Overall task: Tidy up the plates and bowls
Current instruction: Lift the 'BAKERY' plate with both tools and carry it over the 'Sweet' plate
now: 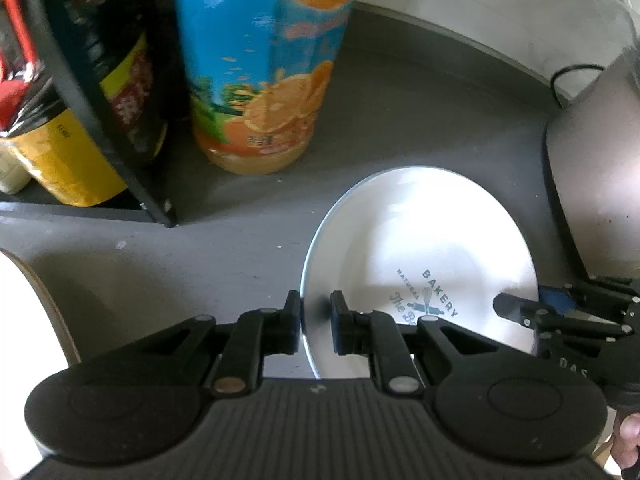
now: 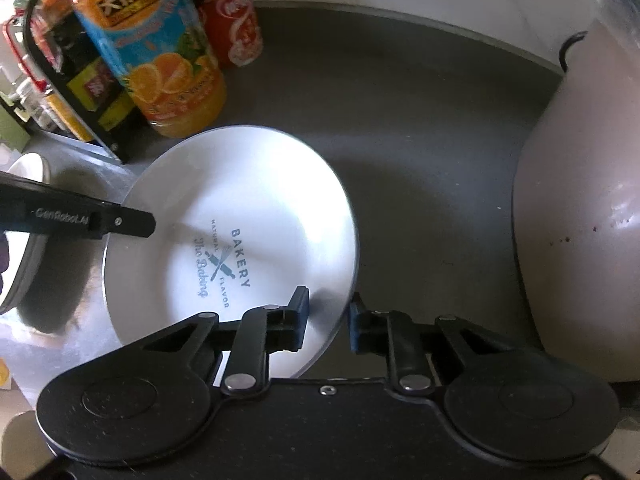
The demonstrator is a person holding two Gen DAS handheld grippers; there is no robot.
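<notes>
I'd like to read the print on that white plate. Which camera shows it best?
The right wrist view: the whole plate shows, with its print complete, "BAKERY", "The Baking", "NATURAL", "FLAVOR". In the left wrist view the plate is glare-washed, and the left gripper hides the lower part of the print.
</notes>
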